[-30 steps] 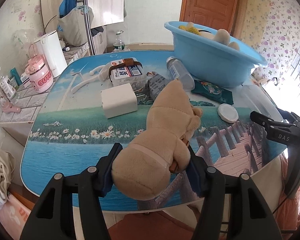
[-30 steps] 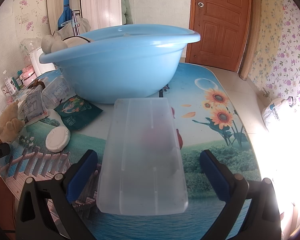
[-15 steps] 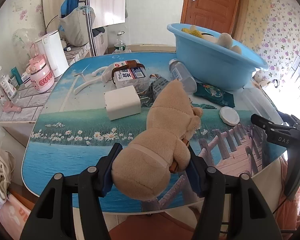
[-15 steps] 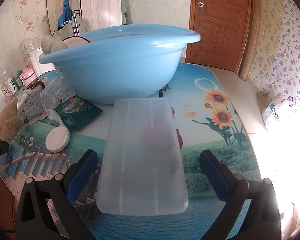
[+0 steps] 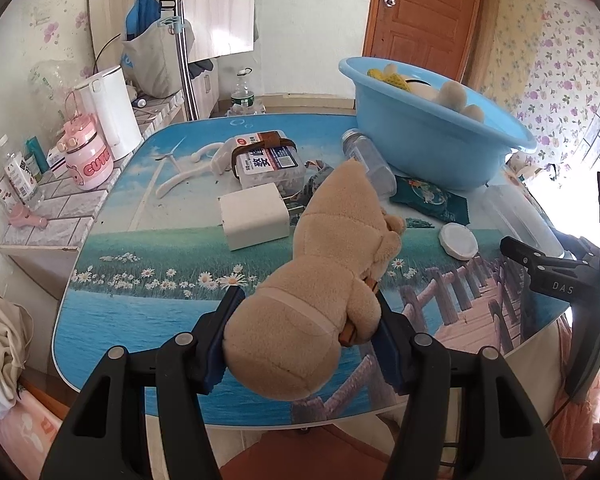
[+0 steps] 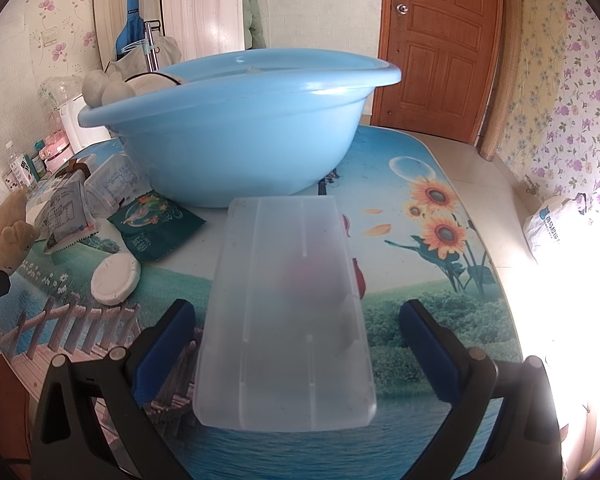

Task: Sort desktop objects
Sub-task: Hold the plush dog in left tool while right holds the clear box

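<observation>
My left gripper (image 5: pixel 306 338) is shut on a tan plush bear (image 5: pixel 328 272) and holds it above the near edge of the table (image 5: pixel 140 288). The bear also shows at the left edge of the right wrist view (image 6: pixel 8 232). A blue plastic basin (image 5: pixel 432 136) with soft toys in it stands at the far right; it fills the right wrist view (image 6: pixel 236 132). My right gripper (image 6: pixel 296 344) is open, its jaws on either side of a frosted plastic box (image 6: pixel 288 304) lying on the table, not touching it.
On the table lie a white box (image 5: pixel 254 216), a labelled container with a brown handle (image 5: pixel 266 160), a clear jar (image 5: pixel 368 160), a green packet (image 5: pixel 426 198), a white round lid (image 5: pixel 458 240) and a white hanger (image 5: pixel 188 168). A kettle (image 5: pixel 108 114) and pink cup (image 5: pixel 88 158) stand on a side shelf.
My left gripper has risen and drawn back with the bear, so the table looks farther away. The right gripper and the frosted box have not moved.
</observation>
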A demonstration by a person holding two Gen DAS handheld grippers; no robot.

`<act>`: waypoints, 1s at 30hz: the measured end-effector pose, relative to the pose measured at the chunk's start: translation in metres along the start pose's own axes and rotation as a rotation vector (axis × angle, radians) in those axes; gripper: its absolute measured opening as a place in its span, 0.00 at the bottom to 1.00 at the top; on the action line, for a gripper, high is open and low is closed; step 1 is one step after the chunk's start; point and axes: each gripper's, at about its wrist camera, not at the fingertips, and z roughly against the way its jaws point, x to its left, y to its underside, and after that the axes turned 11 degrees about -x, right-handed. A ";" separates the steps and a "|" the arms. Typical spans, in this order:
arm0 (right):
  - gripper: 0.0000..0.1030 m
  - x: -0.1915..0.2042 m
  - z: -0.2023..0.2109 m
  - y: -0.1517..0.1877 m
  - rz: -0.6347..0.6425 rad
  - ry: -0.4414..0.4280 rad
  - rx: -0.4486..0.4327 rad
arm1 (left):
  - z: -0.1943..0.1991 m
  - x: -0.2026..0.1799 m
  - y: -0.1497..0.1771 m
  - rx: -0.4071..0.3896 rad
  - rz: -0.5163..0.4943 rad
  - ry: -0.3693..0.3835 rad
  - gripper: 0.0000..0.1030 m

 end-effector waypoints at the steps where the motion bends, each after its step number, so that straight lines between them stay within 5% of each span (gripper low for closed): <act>1: 1.00 0.000 0.000 0.000 0.000 0.000 0.000 | 0.000 0.000 0.000 0.001 0.001 0.001 0.58; 30: 1.00 0.000 0.000 0.000 0.000 -0.001 0.000 | 0.002 -0.004 0.002 0.003 -0.001 0.008 0.58</act>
